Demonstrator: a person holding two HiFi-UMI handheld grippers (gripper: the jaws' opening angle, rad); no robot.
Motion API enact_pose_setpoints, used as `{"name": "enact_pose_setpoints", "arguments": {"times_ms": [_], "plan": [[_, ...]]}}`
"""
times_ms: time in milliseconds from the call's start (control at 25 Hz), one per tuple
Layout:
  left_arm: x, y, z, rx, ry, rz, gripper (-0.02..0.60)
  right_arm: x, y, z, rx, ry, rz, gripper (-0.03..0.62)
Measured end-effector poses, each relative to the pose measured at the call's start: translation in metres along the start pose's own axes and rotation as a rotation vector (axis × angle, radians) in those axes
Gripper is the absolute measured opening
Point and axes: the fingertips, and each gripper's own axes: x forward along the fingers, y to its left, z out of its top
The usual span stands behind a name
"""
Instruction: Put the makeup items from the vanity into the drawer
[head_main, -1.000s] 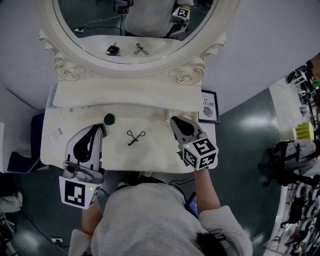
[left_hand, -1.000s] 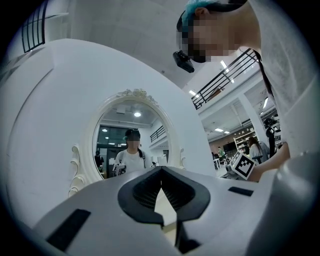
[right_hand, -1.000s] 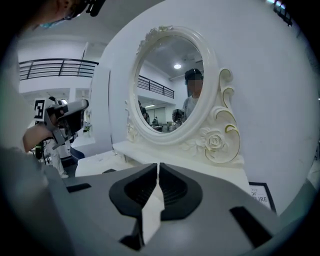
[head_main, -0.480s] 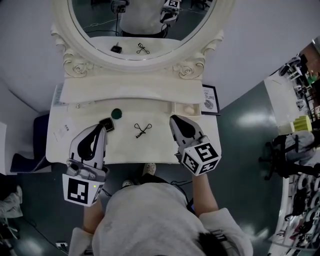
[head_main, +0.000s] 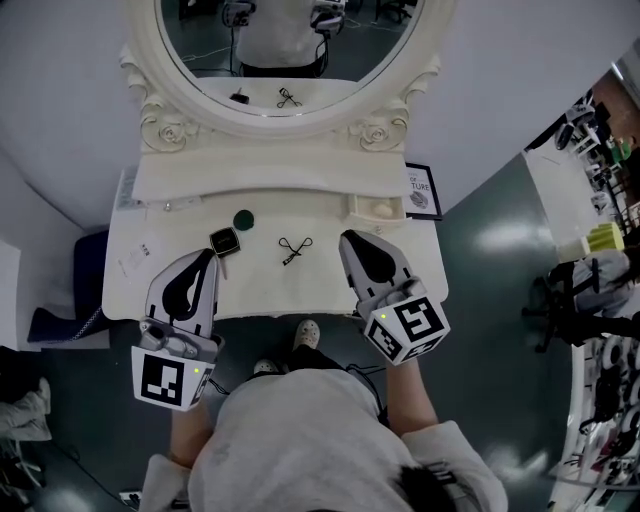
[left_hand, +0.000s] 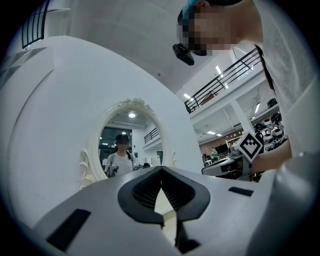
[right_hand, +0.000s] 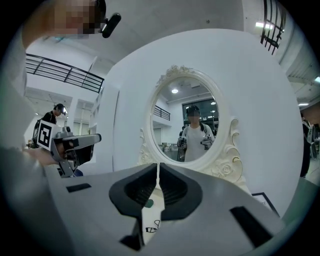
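Both tongs are pinched shut and empty: left gripper (head_main: 208, 256) poised for a pickup behind what looks like a compact (head_main: 225, 241) at its twelve o'clock, right gripper (head_main: 350, 240) parked clear, eyelash curler (head_main: 294, 248) at its nine.

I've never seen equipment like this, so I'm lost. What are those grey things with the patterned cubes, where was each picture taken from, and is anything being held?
There is no robot here. A person holds a left hand-held gripper and a right hand-held gripper. They are two-jaw tongs, each bearing a marker cube. The top-down picture comes from a camera on the person's head. The other two come from cameras riding on each gripper, looking along its jaws toward the mirror. On the white vanity lie an eyelash curler, a small dark green disc and a small square black case. Both grippers' jaws are closed with nothing between them, so nothing is held.
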Motion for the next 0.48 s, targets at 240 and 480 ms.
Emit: {"name": "enact_pose_setpoints", "arguments": {"times_ms": [240,480], "plan": [[-0.017,-0.004,0.007,0.0,-0.006,-0.008,0.015,-0.016,0.029,0.022,-0.046,-0.055,0.013,0.029],[-0.033,-0.008,0.014,-0.005,-0.015,-0.017,0.015,-0.037,0.046,0.038,-0.034,-0.11,0.007,0.029]]}}
